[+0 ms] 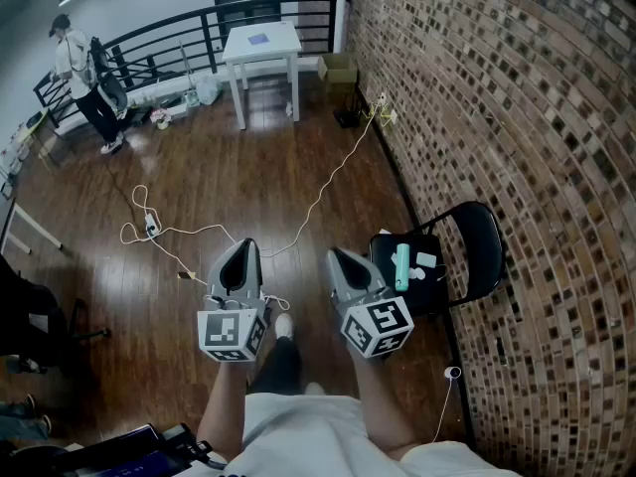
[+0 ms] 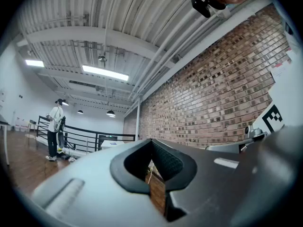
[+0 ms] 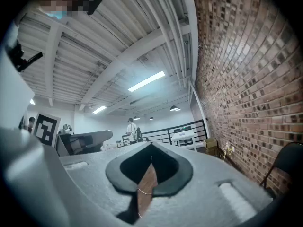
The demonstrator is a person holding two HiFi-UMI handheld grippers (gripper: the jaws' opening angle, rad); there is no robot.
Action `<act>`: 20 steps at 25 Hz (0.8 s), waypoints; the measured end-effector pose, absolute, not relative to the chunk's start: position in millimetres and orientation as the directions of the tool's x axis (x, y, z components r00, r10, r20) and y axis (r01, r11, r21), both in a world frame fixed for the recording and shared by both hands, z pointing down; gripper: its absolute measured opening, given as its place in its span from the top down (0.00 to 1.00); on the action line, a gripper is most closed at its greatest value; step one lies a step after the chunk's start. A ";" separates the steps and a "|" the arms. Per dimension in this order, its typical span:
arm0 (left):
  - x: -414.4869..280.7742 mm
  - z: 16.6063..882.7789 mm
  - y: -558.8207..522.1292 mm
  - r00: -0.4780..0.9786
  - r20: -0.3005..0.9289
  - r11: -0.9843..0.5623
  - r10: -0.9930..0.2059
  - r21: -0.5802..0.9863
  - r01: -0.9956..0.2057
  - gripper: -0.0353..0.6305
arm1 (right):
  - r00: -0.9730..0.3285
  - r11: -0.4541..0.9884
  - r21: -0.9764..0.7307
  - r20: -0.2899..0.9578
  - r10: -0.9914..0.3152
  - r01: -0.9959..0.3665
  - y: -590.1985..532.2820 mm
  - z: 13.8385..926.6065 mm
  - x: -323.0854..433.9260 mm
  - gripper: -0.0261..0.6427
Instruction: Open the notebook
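Observation:
No notebook shows plainly in any view. A small bluish flat thing (image 1: pixel 258 39) lies on the far white table (image 1: pixel 281 50); what it is I cannot tell. My left gripper (image 1: pixel 246 245) is held level over the wooden floor, its jaws closed tip to tip with nothing between them. In the left gripper view the left gripper (image 2: pixel 151 142) points down the room along the brick wall. Beside it, my right gripper (image 1: pixel 334 255) is shut and empty too. In the right gripper view the right gripper (image 3: pixel 151 146) faces the same way.
A black folding chair (image 1: pixel 481 229) stands by the brick wall (image 1: pixel 517 117) at the right, with a teal object (image 1: pixel 401 265) and a white item (image 1: pixel 426 259) on its seat. A pale cable (image 1: pixel 328 182) runs across the wooden floor. A person (image 1: pixel 83 78) stands by the black railing (image 1: pixel 169 43), far left.

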State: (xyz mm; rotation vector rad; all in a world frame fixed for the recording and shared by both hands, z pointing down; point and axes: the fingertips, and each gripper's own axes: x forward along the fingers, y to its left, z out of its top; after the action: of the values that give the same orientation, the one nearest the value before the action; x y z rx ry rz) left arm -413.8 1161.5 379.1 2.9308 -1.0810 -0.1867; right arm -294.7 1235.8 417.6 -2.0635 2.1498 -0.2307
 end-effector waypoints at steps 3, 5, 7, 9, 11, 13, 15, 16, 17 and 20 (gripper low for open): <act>-378.7 397.3 1117.9 0.762 -0.095 -0.768 -0.640 0.069 -0.636 0.92 | -0.059 0.050 -0.208 0.035 -0.998 -0.977 1188.4 435.8 -272.9 0.97; -361.9 406.5 1082.3 0.748 -0.091 -0.753 -0.657 0.070 -0.654 0.92 | -0.081 0.067 -0.198 0.064 -0.995 -0.978 1150.8 445.8 -259.5 0.97; -347.7 404.8 1035.9 0.736 -0.098 -0.742 -0.670 0.051 -0.668 0.92 | -0.103 0.088 -0.184 0.078 -0.992 -0.979 1101.6 446.3 -248.8 0.97; -338.0 396.7 982.3 0.728 -0.108 -0.735 -0.677 0.050 -0.676 0.92 | -0.128 0.113 -0.170 0.085 -0.988 -0.979 1047.0 437.4 -243.7 0.97; -337.1 383.8 928.2 0.707 -0.134 -0.719 -0.695 0.087 -0.690 0.92 | -0.164 0.151 -0.143 0.085 -0.983 -0.978 994.5 422.8 -244.4 0.97; -338.1 368.7 881.8 0.692 -0.169 -0.712 -0.702 0.127 -0.691 0.92 | -0.191 0.183 -0.103 0.075 -0.979 -0.978 947.4 408.6 -244.5 0.97; -334.3 362.5 847.9 0.698 -0.192 -0.723 -0.690 0.140 -0.677 0.92 | -0.200 0.196 -0.075 0.053 -0.978 -0.978 911.7 402.1 -240.3 0.97; -330.5 366.7 834.5 0.705 -0.196 -0.731 -0.682 0.142 -0.668 0.92 | -0.202 0.199 -0.070 0.050 -0.978 -0.978 898.4 404.3 -237.0 0.97; -325.1 374.8 822.4 0.712 -0.192 -0.737 -0.676 0.148 -0.659 0.92 | -0.205 0.200 -0.071 0.056 -0.977 -0.977 887.0 409.9 -232.7 0.97; -296.8 396.4 790.1 0.734 -0.153 -0.749 -0.662 0.173 -0.640 0.92 | -0.213 0.203 -0.099 0.099 -0.972 -0.974 853.6 431.1 -209.7 0.97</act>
State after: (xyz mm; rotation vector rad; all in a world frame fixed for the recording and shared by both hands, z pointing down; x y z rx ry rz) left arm -296.8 790.1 396.4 2.8233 -1.0639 -0.3124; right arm -209.7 853.6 431.1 -1.9796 2.4482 -0.2209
